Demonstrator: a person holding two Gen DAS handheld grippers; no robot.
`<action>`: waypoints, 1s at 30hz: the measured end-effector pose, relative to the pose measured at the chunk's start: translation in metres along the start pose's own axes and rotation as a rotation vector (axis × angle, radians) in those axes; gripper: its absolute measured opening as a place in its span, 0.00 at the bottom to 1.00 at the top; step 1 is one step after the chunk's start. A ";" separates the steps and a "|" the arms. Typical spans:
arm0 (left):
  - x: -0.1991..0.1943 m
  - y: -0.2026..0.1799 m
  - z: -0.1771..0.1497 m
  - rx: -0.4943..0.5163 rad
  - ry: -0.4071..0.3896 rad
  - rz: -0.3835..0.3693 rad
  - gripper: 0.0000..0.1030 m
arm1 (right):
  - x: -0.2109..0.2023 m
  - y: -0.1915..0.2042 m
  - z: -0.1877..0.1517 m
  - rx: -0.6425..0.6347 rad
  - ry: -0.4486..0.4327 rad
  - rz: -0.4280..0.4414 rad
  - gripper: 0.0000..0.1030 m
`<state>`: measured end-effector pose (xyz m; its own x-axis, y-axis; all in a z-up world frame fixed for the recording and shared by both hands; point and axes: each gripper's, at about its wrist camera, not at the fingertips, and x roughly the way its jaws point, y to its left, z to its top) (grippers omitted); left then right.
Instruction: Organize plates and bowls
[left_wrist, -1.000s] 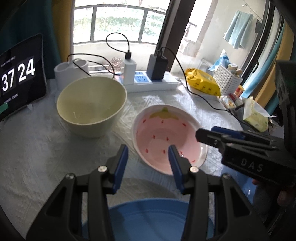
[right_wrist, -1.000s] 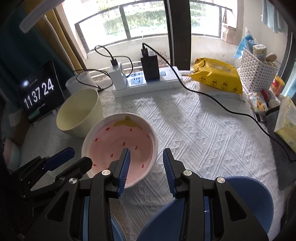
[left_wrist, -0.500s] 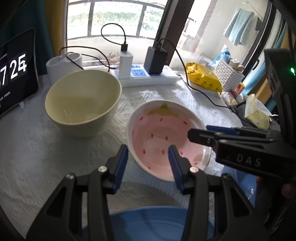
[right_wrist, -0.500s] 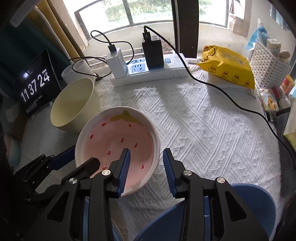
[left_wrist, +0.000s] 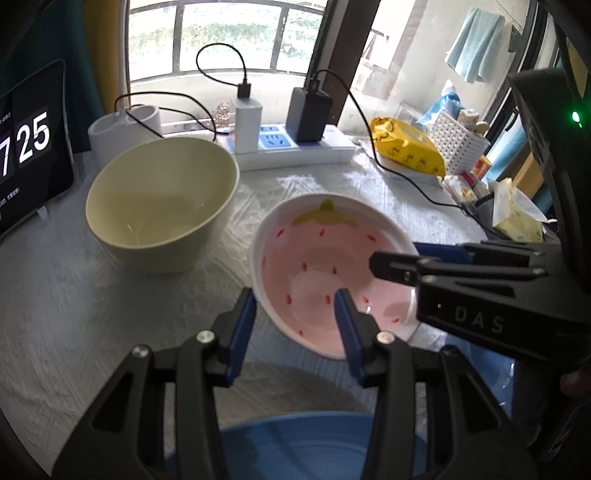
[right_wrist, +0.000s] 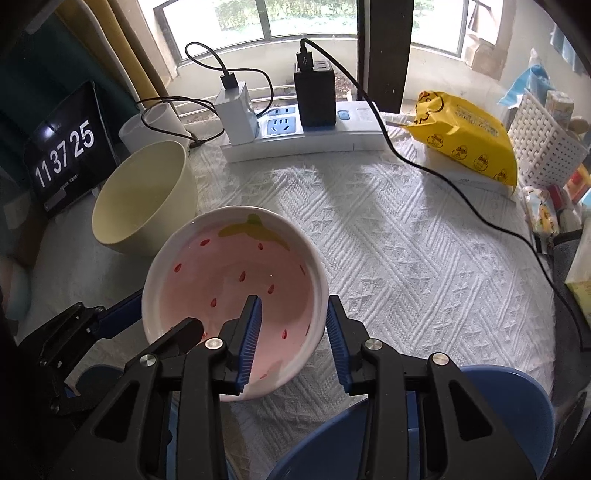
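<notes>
- Strawberry bowl (right_wrist: 236, 280), pink inside with red seeds and a green leaf, sits on the white tablecloth (right_wrist: 406, 258) just beside the cream bowl (right_wrist: 144, 195), between both tools.
- Compared with a second ago, both grippers have crept in on it: the bowl fills more of each wrist view, and its near rim now lies between the pads of each tool.
- Right gripper (right_wrist: 293, 332) straddles the bowl's right rim, one blue pad inside and one outside; its jaws are closing, but a gap shows on the outer side, so it is not yet clenched.
- Left gripper (left_wrist: 295, 325) straddles the opposite rim in the same way, jaws also closing; fisheye distortion makes contact hard to judge, and it looks unclamped as well.
- Likely meaning: a two-handed pickup of the bowl is about to begin, probably to stack it in the cream bowl or with the blue dishes (right_wrist: 498, 406) at the near edge.
- Farther out lie a power strip (right_wrist: 306, 136) with chargers, a yellow packet (right_wrist: 465, 140) and a clock display (right_wrist: 66, 151).
</notes>
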<state>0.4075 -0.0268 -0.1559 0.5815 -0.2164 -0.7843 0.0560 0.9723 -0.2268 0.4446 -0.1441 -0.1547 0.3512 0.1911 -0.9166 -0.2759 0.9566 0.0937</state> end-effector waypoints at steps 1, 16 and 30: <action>-0.001 0.000 0.000 0.000 -0.001 -0.001 0.42 | 0.000 0.000 0.000 -0.002 -0.004 -0.008 0.32; -0.020 -0.007 0.001 0.033 -0.050 -0.002 0.38 | -0.023 -0.007 -0.003 0.013 -0.083 -0.021 0.27; -0.053 -0.016 0.002 0.049 -0.115 -0.002 0.38 | -0.059 0.003 -0.008 -0.034 -0.173 -0.039 0.25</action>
<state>0.3775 -0.0306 -0.1090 0.6703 -0.2097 -0.7118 0.0956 0.9757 -0.1973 0.4156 -0.1548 -0.1031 0.5104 0.1916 -0.8383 -0.2879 0.9567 0.0433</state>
